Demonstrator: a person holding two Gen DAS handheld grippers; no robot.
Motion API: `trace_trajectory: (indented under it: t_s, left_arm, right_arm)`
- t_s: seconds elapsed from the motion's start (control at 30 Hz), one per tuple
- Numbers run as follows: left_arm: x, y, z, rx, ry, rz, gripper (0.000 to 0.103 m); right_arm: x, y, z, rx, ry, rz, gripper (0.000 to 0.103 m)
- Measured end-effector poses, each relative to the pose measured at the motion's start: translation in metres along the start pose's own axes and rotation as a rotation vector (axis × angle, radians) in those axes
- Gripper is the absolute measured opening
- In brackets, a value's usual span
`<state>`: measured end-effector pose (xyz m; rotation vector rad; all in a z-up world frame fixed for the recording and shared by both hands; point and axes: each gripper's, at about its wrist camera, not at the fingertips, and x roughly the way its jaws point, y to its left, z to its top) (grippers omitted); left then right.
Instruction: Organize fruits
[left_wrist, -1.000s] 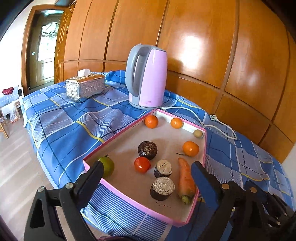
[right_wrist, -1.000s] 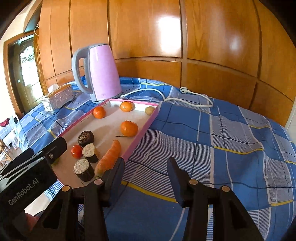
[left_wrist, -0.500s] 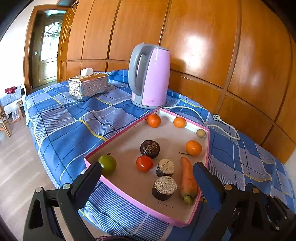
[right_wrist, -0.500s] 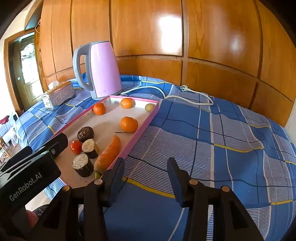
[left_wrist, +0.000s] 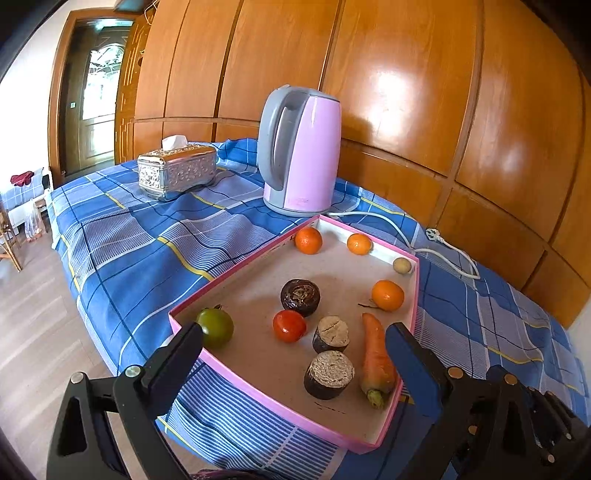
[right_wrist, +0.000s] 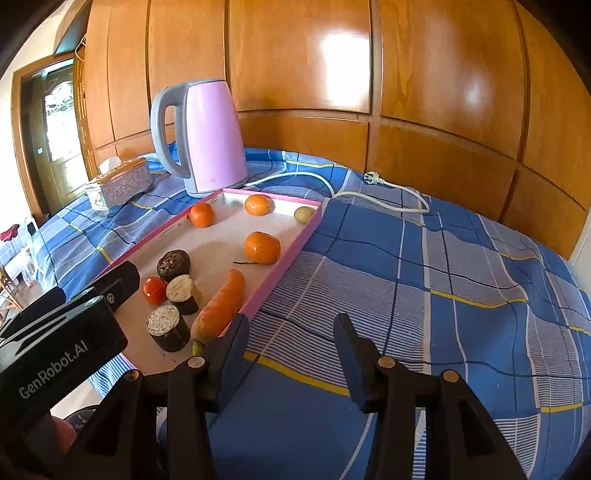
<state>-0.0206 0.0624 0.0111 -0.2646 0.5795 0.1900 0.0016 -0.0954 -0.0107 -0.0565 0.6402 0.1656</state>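
- Left gripper (left_wrist: 293, 350) is hovering, jaws spread, empty; right gripper (right_wrist: 291, 341) likewise (narrower gap);
- long orange carrot (left_wrist: 376, 360) in the shallow pink-rimmed tray (left_wrist: 258, 384) is looking stiff, light; grip mid-length.

Black plastic claw (right_wrist: 291, 343) frames w/ brass-coloured screws, white "GenRobot.AI" lettering.

From the left wrist we look down over the tray (left_wrist: 258, 384); from the right, beside it. Both views share the kettle (right_wrist: 212, 140).
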Motion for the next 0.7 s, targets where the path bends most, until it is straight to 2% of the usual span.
trace_trajectory:
  t_s: [0.33,0.7]
  left_arm:
    - [-0.0009,0.0039,0.0008,-0.013,0.000,-0.012,0.099]
    - [-0.0078,0.0042,0.0040,-0.016,-0.043,-0.061,0.099]
  right_arm:
    - [0.0011,0.0004,-0.0015,0.000,0.004,0.000,0.049]
    - [0.0034,-0.0018,-0.0044,0.005,0.016,-0.001,0.049]
